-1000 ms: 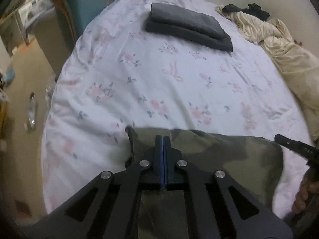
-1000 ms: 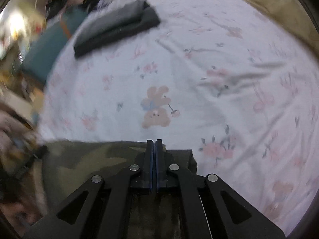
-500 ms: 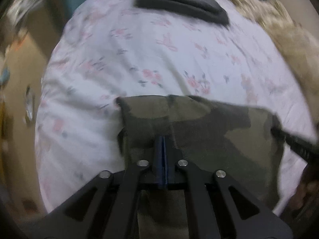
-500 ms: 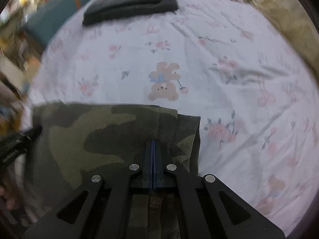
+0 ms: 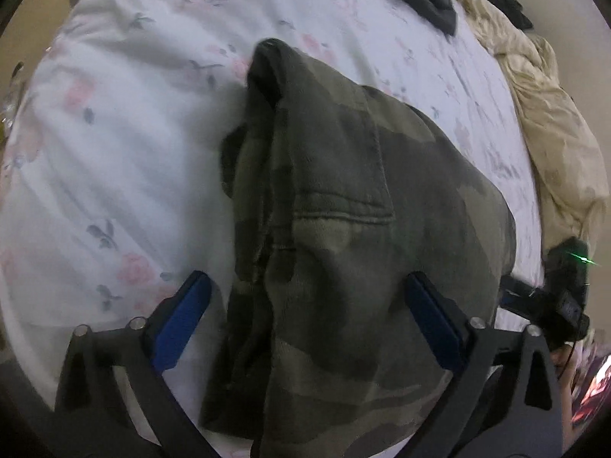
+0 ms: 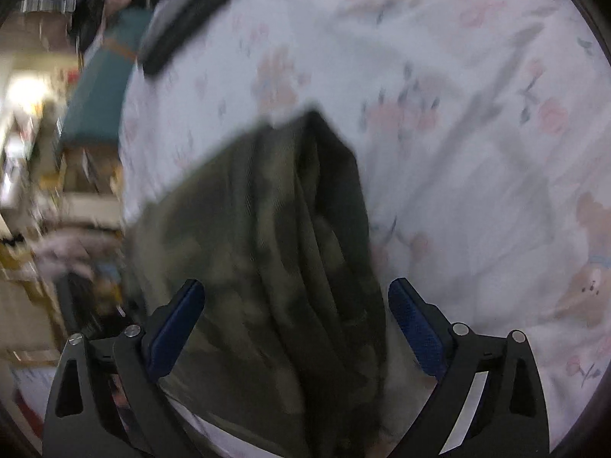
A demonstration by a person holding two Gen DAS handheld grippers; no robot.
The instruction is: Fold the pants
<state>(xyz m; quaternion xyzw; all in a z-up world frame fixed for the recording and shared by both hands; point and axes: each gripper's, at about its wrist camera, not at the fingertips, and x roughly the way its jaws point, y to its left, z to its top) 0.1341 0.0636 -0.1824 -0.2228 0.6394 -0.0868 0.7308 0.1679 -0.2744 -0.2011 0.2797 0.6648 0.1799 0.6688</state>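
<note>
- Half a second ago both tongs were clamped shut on the camouflage pants [image 5: 343, 229]; now both have let go.
- The pants lie folded on the floral bedsheet [image 5: 114, 152], long axis running away from the tongs.
- The left gripper [image 5: 305, 316] and right gripper [image 6: 296, 316] each straddle one end, jaws spread wide, equally near.

Matt, soft camouflage pants [image 5: 343, 229] of seemingly brushed cloth lie on a smooth, floral cotton-like bedsheet [image 5: 114, 152].
</note>
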